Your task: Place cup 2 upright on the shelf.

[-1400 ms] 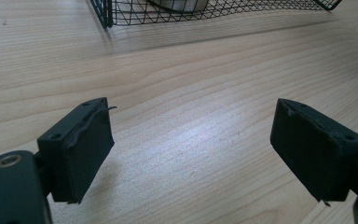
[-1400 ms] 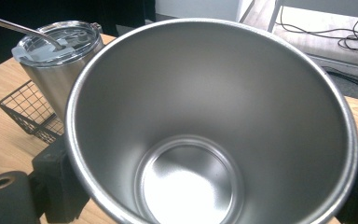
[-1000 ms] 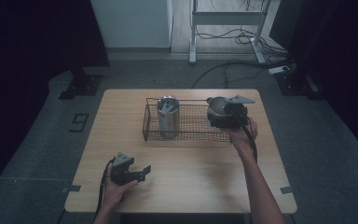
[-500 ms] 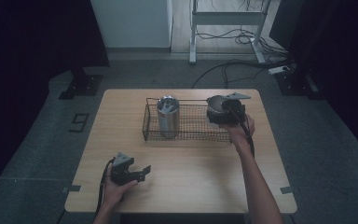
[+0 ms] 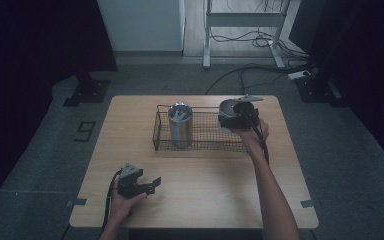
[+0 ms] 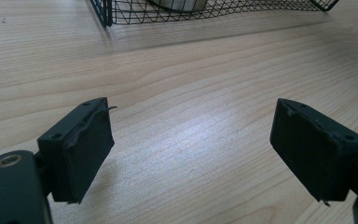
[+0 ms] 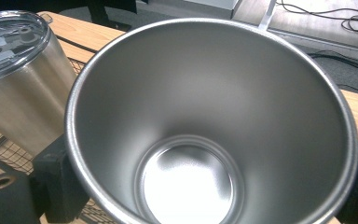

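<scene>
A black wire basket [image 5: 200, 146] stands across the far half of the wooden table [image 5: 205, 200]. A lidded steel tumbler [image 5: 180, 125] stands upright in its left part; the same tumbler [image 7: 18, 79] is at the left of the right gripper view. My right gripper [image 5: 237, 116] is shut on an open, empty steel cup [image 5: 228, 113] and holds it over the basket's right end. In the right gripper view the cup [image 7: 205, 121] sits between the jaws of the right gripper [image 7: 205, 196]. My left gripper [image 5: 150, 186] rests near the front left, open and empty, its pads [image 6: 86, 144] wide apart over bare wood.
The basket's near left corner [image 6: 103, 11] lies just ahead of the left gripper. Beyond the table's far edge a metal stand [image 5: 242, 30] and cables [image 5: 240, 75] lie on the floor. Bare wood [image 5: 220, 175] stretches between the basket and the front edge.
My right gripper has carried the cup slightly to the left and farther over the basket's right end. The left gripper has kept still.
</scene>
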The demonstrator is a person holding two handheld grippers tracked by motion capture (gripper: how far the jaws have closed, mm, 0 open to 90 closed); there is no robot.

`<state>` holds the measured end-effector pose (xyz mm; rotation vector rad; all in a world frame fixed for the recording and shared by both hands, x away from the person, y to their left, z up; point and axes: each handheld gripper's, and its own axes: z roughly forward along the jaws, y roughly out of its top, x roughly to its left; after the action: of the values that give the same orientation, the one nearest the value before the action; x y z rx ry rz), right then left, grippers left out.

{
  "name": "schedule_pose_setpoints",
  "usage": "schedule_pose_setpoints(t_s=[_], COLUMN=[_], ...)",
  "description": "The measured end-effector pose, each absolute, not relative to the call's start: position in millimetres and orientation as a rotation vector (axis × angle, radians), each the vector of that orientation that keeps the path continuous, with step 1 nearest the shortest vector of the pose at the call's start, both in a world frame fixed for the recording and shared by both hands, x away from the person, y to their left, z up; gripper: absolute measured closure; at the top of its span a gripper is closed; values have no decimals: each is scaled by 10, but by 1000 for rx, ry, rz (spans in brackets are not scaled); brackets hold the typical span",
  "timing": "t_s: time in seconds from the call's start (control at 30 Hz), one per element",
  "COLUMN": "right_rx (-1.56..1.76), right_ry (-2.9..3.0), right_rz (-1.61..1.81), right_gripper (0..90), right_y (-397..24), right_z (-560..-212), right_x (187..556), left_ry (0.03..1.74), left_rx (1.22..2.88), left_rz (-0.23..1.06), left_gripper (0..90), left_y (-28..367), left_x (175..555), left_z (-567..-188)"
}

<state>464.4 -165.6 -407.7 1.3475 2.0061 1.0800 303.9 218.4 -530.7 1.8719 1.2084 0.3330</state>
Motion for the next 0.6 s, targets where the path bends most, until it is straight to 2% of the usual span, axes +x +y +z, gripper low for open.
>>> schedule_pose_setpoints(t_s=[0.6], right_rx=[1368], right_ry=[2016], right_rz=[1038], right_gripper=[78], right_y=[-1606], right_z=[-4200], right_x=[4891], left_ry=[1201], left_rx=[1878], left_rz=[332], left_gripper=[132], left_y=[2176], left_x=[3030], left_z=[-5307])
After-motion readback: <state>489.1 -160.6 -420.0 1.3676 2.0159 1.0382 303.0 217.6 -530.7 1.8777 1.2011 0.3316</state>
